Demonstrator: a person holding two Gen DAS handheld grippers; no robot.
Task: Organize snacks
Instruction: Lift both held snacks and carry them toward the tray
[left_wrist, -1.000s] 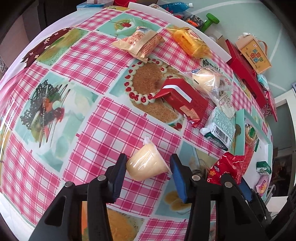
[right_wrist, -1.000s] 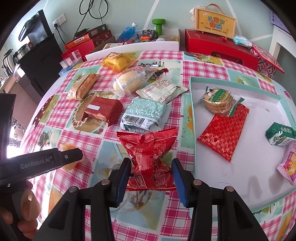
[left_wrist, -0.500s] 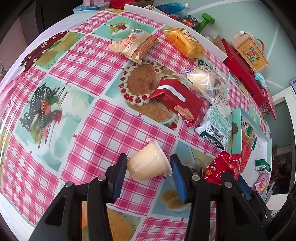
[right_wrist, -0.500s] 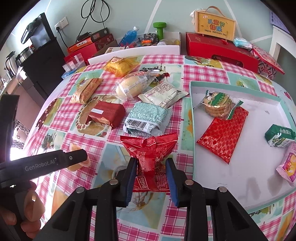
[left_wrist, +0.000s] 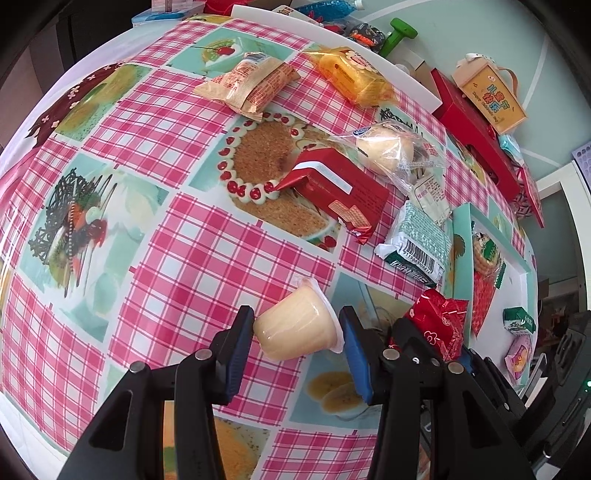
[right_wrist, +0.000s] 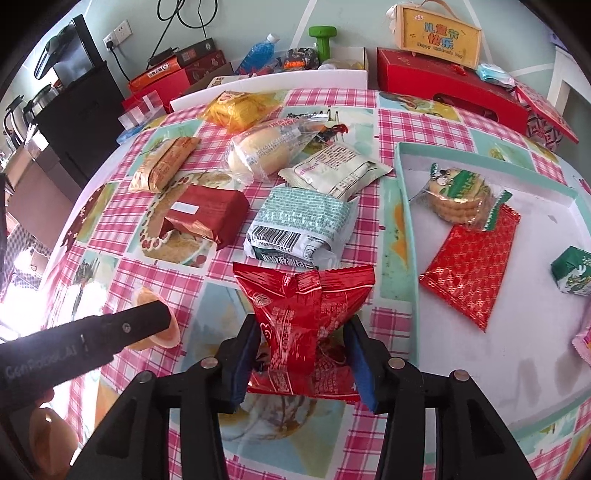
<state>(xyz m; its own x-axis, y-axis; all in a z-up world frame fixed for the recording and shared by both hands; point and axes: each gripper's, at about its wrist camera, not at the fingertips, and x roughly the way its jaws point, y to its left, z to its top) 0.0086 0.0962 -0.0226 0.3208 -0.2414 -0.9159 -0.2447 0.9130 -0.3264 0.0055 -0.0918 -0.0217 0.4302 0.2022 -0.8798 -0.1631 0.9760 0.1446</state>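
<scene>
A pale yellow pudding cup (left_wrist: 299, 326) lies tilted on its side between the blue pads of my left gripper (left_wrist: 297, 338), which is shut on it just above the checked tablecloth. In the right wrist view a crumpled red snack packet (right_wrist: 306, 314) sits between the pads of my right gripper (right_wrist: 303, 354). Those jaws are opening, and both pads still touch the packet's pinched waist. The teal-rimmed white tray (right_wrist: 400, 221) lies just right of it. The left gripper's black finger (right_wrist: 122, 328) hides most of the cup (right_wrist: 166, 339) there.
Loose snacks lie across the table: a red box-shaped pack (right_wrist: 207, 210), a green-white packet (right_wrist: 299, 221), a wrapped bun (right_wrist: 266, 147), a white packet (right_wrist: 332, 170), and orange (right_wrist: 236, 107) and tan (right_wrist: 162, 166) packets. The tray holds cookies (right_wrist: 458, 195), a flat red packet (right_wrist: 469, 269) and a green carton (right_wrist: 572, 269).
The right jaws pinched the red packet narrow half a second ago and have widened again around it. The pudding cup has turned a little in the left grip, which stays in place.
</scene>
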